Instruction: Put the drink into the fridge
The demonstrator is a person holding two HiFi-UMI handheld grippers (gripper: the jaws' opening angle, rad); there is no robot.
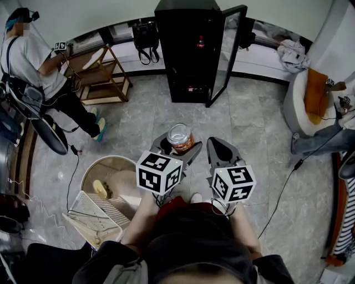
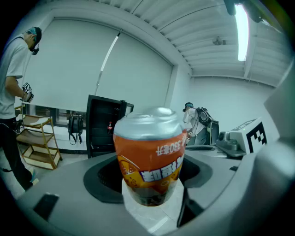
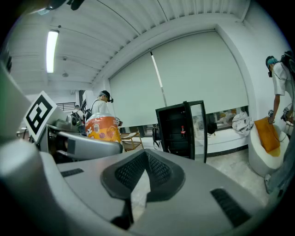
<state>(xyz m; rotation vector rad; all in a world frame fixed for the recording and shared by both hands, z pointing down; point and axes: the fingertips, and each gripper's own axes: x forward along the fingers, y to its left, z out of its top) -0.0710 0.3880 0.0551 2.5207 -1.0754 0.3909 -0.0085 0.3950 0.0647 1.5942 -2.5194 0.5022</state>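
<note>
Left tool [image 1: 177,146] clamped on orange can [image 2: 150,156], can upright between jaws. Right tool [image 3: 144,159] closed, empty, just beside. Fridge [image 1: 188,50] well ahead of both, door [image 1: 226,55] open. Risks: smooth can slipping from wide grip; clipping door edge; knocking bottle [image 1: 201,40] inside.

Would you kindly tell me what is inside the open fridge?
A small bottle with a red label stands on a shelf in the fridge; the rest is too dark to tell.
</note>
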